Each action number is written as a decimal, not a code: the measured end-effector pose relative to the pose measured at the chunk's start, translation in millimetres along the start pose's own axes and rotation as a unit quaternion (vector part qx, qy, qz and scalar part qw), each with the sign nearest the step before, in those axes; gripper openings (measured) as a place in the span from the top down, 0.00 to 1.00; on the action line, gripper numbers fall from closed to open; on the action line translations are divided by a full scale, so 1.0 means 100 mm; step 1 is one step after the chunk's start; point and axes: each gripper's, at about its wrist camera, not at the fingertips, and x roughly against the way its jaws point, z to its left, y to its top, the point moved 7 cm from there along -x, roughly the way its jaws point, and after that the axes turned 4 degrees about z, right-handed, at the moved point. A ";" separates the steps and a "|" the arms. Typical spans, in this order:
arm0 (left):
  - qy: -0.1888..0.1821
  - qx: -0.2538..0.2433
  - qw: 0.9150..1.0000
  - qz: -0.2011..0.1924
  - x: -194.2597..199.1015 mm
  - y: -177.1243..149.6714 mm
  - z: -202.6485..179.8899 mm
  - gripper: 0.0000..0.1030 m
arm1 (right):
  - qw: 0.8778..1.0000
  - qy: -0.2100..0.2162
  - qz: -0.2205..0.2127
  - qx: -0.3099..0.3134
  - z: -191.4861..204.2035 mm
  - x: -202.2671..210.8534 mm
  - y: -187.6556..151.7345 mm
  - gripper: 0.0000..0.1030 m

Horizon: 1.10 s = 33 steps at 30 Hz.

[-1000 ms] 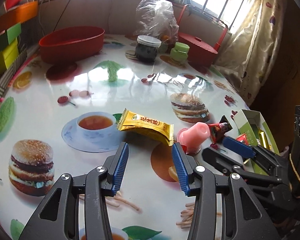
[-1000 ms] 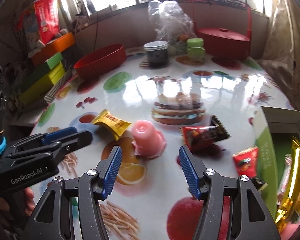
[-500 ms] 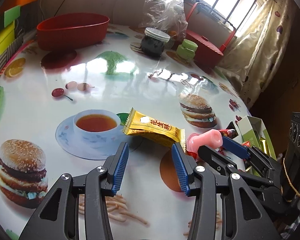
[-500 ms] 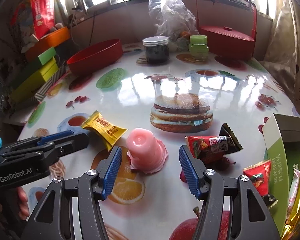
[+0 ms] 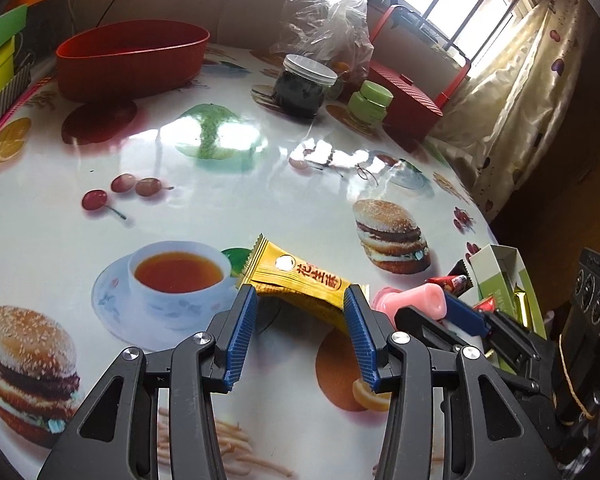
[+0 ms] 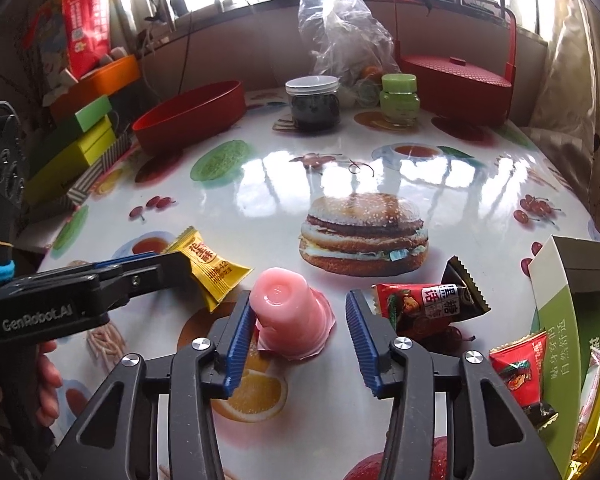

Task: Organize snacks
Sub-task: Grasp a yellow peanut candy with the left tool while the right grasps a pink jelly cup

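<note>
Your right gripper (image 6: 296, 320) has advanced on the pink jelly cup (image 6: 290, 312), lying just left of the green box (image 6: 556, 320); its jaws have just been closing around it, not yet gripping. Your left gripper (image 5: 300, 320), jaws open, now straddles the yellow packet (image 5: 300, 280).

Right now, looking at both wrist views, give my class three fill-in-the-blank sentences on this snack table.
1. The left gripper straddles a ____ snack packet.
2. The pink jelly cup stands ____ side up, between the right gripper fingers.
3. The dark jar has a ____ lid.

Missing words: yellow; bottom; white
</note>
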 end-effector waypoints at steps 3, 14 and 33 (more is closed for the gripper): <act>-0.001 -0.002 1.000 0.001 -0.03 0.04 0.00 0.55 | 1.000 0.002 -0.002 -0.004 0.00 0.02 -0.01 0.70; 0.028 -0.042 0.999 0.019 -0.22 0.16 -0.13 0.55 | 1.000 0.004 -0.004 -0.013 -0.03 0.04 -0.02 0.71; 0.137 -0.116 0.984 0.023 -0.28 0.13 -0.11 0.55 | 1.000 -0.002 0.002 -0.013 -0.04 0.00 -0.03 0.71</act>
